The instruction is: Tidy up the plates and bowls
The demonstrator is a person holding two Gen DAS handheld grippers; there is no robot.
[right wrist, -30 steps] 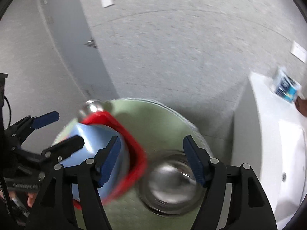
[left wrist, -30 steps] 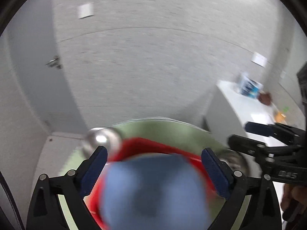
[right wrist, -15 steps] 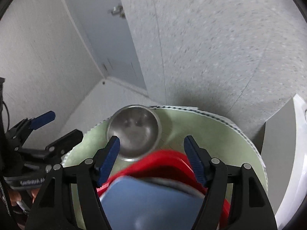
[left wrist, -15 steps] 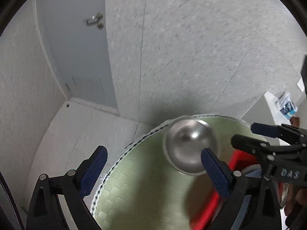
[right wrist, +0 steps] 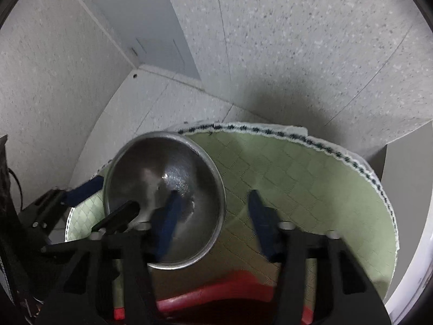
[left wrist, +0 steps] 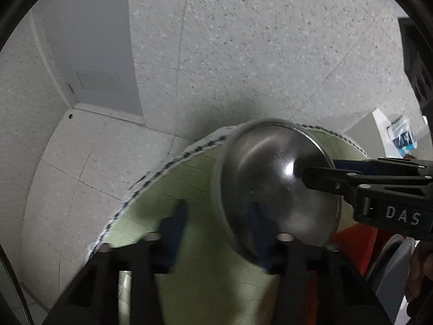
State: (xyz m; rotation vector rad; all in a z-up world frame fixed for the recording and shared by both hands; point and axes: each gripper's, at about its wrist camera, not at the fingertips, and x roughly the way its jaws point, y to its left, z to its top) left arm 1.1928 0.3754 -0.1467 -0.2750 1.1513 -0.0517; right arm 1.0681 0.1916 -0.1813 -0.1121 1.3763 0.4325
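Even, fairly dim indoor light. Soft dark shadow on the floor just behind the green mat (right wrist: pixel 311 189). Bright glare spot on the steel bowl (left wrist: pixel 270 184) in both views. Motion blur on the left gripper (left wrist: pixel 216 233) fingers and on the right gripper (right wrist: pixel 213 222). Strong fisheye bending, black vignette at the corners.

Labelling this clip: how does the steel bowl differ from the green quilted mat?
The shiny steel bowl is deep and reflective; the round green quilted mat is flat and matte. The bowl is far smaller, near the mat's edge. The mat's border is dark-stitched, the bowl's rim plain. Both are round.
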